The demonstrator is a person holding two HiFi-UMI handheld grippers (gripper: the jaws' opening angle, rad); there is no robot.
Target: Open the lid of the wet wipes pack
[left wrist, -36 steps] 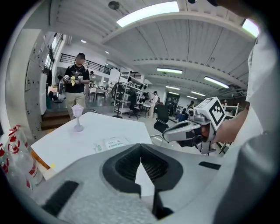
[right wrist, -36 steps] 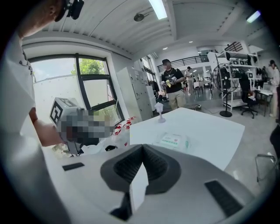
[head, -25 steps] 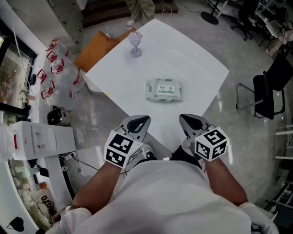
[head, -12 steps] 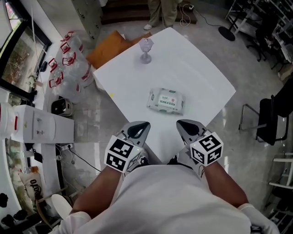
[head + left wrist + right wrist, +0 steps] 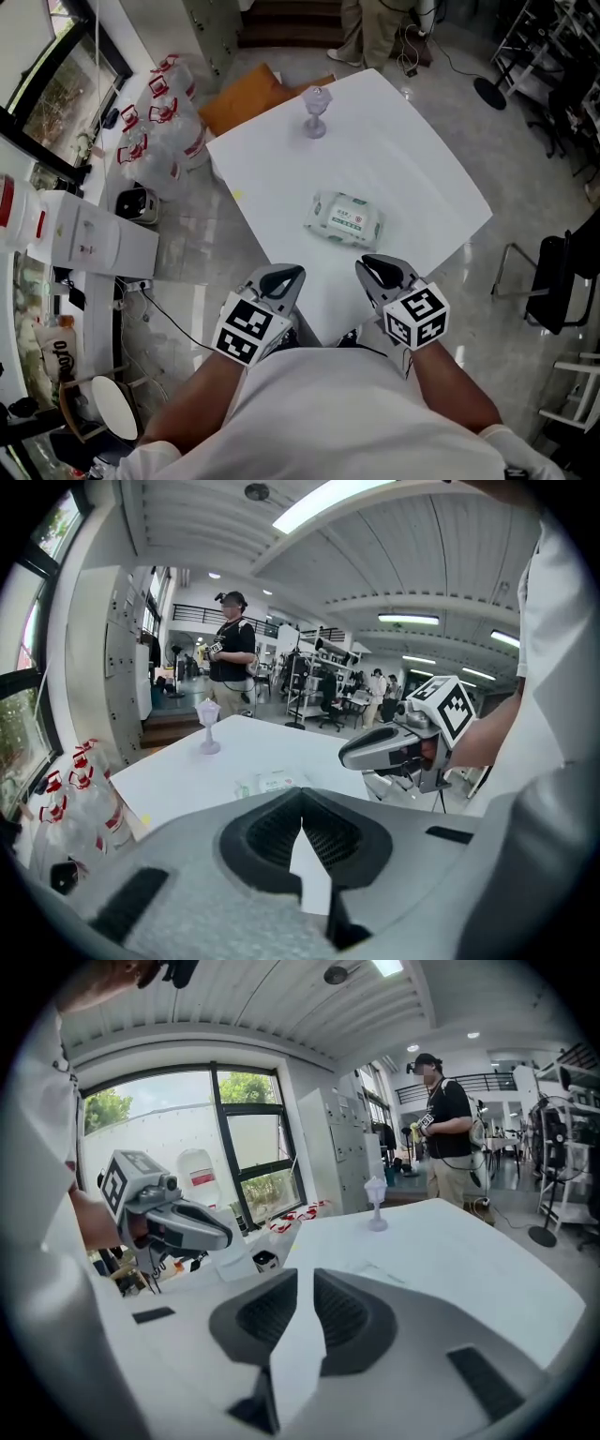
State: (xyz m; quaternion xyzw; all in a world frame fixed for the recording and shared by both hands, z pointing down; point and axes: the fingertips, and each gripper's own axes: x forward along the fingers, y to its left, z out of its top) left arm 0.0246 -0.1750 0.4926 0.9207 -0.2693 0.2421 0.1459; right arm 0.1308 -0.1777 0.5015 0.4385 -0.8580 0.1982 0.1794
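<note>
On the bench [image 5: 403, 141] centre lies the wet wipes pack [image 5: 343, 218], well ahead of my left gripper [image 5: 281, 277], fingers clenched empty, and right gripper [image 5: 380, 271], fingers opening on nothing, so I'd pin the pack and lift its lid [image 5: 351, 223] gently.

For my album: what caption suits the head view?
Left gripper shut, right gripper opening with nothing between its jaws, both short of the wet wipes pack on the table.

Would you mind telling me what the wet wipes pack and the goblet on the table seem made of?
Wet wipes pack: likely soft plastic film, slightly glossy, pillowy with a printed label. Goblet: translucent, pale lilac, so glass or clear plastic; the look leaves that open.
</note>
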